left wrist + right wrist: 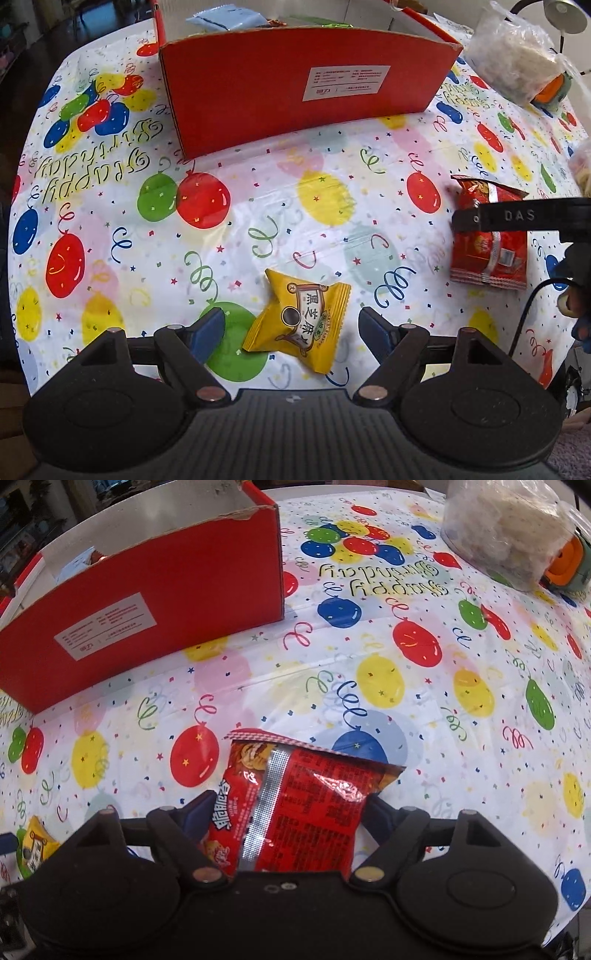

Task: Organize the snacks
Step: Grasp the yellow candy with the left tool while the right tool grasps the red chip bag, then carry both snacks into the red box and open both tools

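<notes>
Two packets: left gripper (291, 328) open around yellow one (299, 326), right gripper (291, 808) straddling red one (295, 805), grip unclear.

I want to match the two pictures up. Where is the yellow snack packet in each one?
Left wrist view: the yellow snack packet lies low in the middle, between the open left claw fingers.
Right wrist view: it peeks in at the far lower left edge.
Shared landmark: the red box.

A counter (295, 206) fills both views, covered by a white cloth (424, 709) printed with coloured balloons, streamers and "Happy Birthday" lettering. Far right, a grey lamp head (567, 14) rises behind it. Beyond the far left edge the room is dark and indistinct.
</notes>
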The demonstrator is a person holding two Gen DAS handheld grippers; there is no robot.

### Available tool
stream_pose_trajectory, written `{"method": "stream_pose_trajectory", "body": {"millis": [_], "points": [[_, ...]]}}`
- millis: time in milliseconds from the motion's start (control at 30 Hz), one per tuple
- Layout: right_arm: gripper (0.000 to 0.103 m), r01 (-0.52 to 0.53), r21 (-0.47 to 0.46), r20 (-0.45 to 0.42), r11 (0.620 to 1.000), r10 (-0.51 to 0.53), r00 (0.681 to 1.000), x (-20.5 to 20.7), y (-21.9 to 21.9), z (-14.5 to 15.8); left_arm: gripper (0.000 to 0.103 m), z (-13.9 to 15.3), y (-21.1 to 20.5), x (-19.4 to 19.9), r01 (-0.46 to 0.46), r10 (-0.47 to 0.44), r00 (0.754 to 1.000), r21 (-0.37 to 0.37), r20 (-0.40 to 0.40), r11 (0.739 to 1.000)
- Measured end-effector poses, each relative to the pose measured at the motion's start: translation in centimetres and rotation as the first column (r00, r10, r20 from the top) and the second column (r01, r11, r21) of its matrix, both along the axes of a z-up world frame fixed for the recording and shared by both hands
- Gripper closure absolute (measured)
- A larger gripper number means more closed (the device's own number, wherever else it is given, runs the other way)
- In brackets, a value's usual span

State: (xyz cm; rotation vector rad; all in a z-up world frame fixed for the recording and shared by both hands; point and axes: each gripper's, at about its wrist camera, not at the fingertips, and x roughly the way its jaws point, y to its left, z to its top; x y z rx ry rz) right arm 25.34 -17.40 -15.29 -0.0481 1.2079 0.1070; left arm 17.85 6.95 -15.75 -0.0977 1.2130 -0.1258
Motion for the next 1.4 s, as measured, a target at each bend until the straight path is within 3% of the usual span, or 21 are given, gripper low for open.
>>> {"method": "stream_pose_trajectory", "body": {"millis": [67, 267, 367, 567, 933, 1400], "points": [[0.026, -0.018, 0.003, 0.003, 1.000, 0.018, 1.000, -0.1, -0.1, 0.1, 0.033, -0.2, -0.2, 0.1, 0.009, -0.009, 1.000, -0.002, -0.010, 1.000], [0.030, -0.055, 0.019, 0.003, 0.998, 0.055, 0.998, -0.3, -0.4, 0.3, 0.036, -0.3, -0.8, 0.4, 0.017, -0.017, 1.000, -0.004, -0.011, 1.000], [0.030, -0.066, 0.029, 0.000, 0.997, 0.066, 0.998, -0.5, -0.6, 0.4, 0.048, -0.3, -1.1, 0.5, 0.014, -0.014, 1.000, 0.015, -0.009, 1.000], [0.030, -0.092, 0.041, 0.012, 0.995, 0.092, 0.996, -1.0, -0.9, 0.9, 0.056, -0.2, -1.6, 0.3, -0.015, 0.015, 1.000, 0.032, -0.007, 0.999], [0.030, -0.133, 0.105, 0.057, 0.986, 0.127, 0.990, -1.6, -1.7, 3.4, 0.064, 0.3, -0.9, -0.7, -0.174, 0.174, 0.985, -0.028, -0.020, 0.984], [0.030, -0.196, 0.144, 0.114, 0.970, 0.180, 0.977, -2.1, -1.3, 6.1, 0.068, 2.2, 0.6, -2.1, -0.258, 0.261, 0.965, -0.105, 0.011, 0.960]]}}
